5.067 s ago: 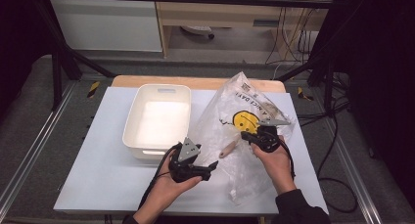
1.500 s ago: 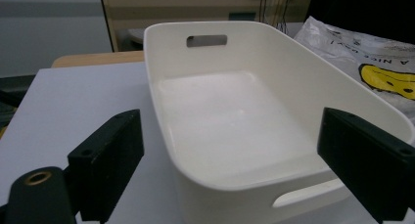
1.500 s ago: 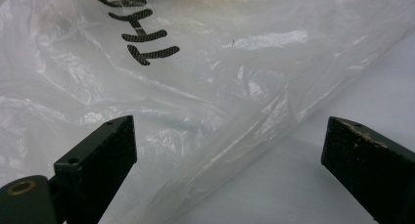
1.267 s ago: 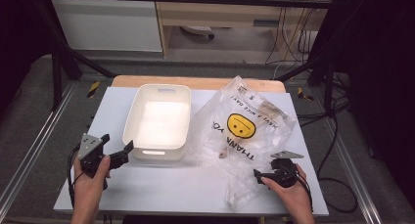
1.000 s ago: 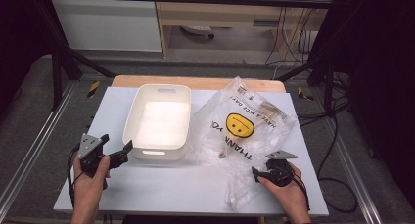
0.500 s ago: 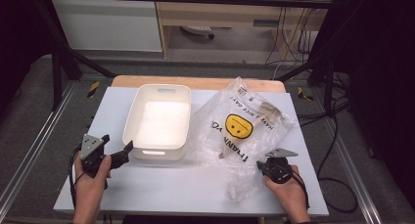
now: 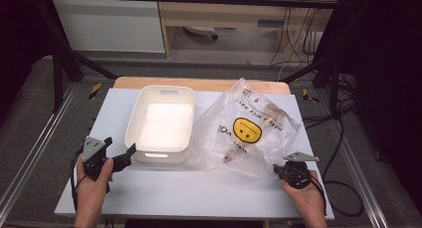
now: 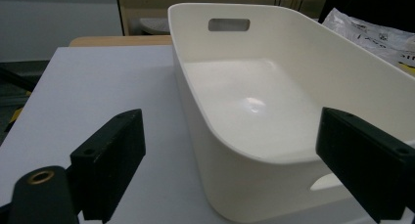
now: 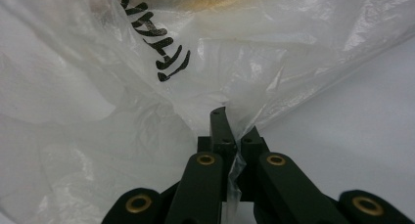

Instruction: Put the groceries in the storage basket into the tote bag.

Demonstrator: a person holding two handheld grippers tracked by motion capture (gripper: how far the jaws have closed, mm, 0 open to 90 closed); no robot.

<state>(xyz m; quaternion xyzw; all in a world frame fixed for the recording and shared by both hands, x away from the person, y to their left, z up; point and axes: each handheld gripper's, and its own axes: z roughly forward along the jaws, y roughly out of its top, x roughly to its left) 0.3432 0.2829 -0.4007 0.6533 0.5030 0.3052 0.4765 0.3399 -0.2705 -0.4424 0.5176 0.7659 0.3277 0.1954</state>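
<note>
While the right gripper [image 7: 279, 171], nearest, has its fingers pinched on the plastic bag's [image 7: 249, 131] near corner, bag extending away beside the white tub [image 7: 161, 122], the left gripper [image 7: 122, 158] waits with fingers apart at the tub's near-left corner.

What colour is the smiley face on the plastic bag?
Yellow with black features, on the clear plastic bag; clearest in the high view.

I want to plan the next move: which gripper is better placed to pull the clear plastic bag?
Right. The right gripper is shut on the clear plastic bag at its edge; the left gripper is open beside the white plastic bin.
</note>
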